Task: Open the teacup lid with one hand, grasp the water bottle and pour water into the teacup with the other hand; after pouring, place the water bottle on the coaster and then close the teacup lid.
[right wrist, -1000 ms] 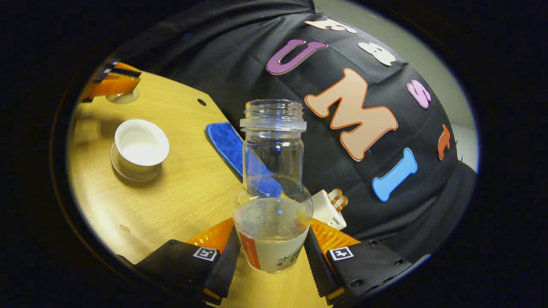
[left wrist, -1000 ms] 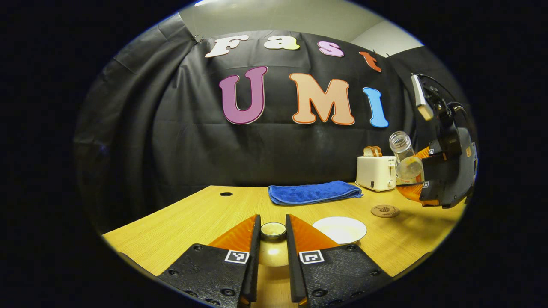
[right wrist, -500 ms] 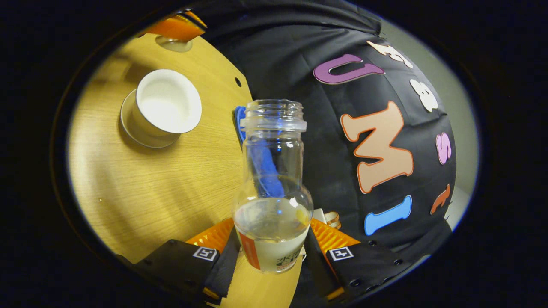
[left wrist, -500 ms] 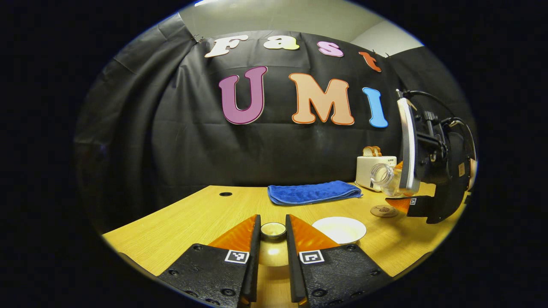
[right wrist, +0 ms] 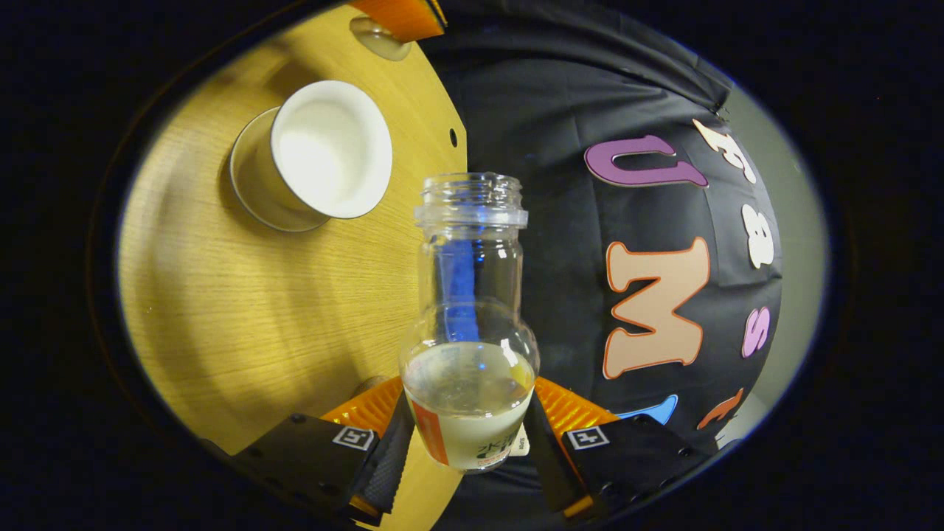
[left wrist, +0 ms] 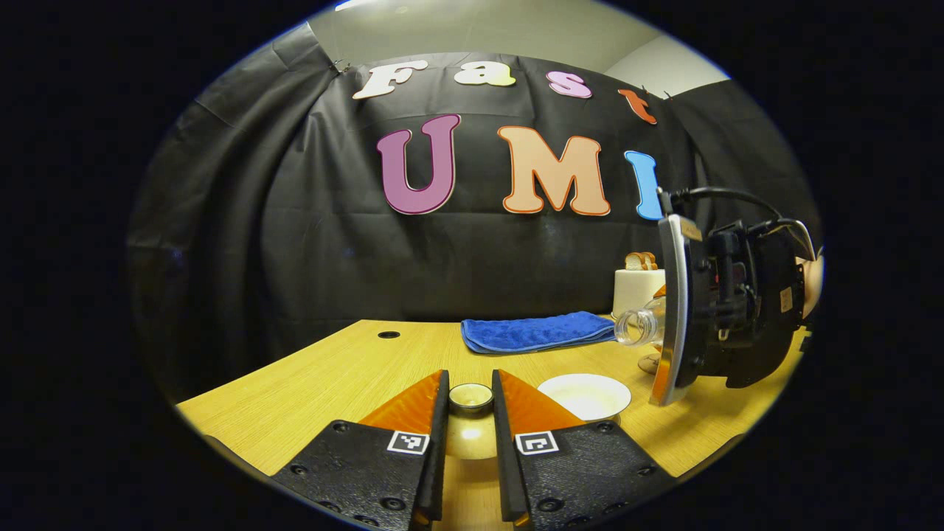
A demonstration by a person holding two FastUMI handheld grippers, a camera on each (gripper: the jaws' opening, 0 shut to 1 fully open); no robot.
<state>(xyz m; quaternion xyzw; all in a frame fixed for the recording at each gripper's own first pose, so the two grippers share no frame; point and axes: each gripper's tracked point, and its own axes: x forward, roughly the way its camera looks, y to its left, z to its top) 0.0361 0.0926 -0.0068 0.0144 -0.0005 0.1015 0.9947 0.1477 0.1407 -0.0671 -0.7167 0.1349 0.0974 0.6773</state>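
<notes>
Between the right claw [right wrist: 468, 442] fingers, the water bottle [right wrist: 470, 324] sits clamped at its labelled base, tipped toward the open teacup [right wrist: 313, 155] on the bench [right wrist: 243, 310]; smooth, light, slippery, best held low; left claw [left wrist: 470, 442] pinches the lid [left wrist: 470, 398] knob.

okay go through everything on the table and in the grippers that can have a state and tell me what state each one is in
teacup: open, lid off, standing on its saucer.
teacup lid: off the cup, knob pinched by the left gripper.
water bottle: uncapped, tipped toward the cup, some water inside, clamped by the right gripper.
blue towel: folded, lying flat.
toaster: bread in its slots.
</notes>
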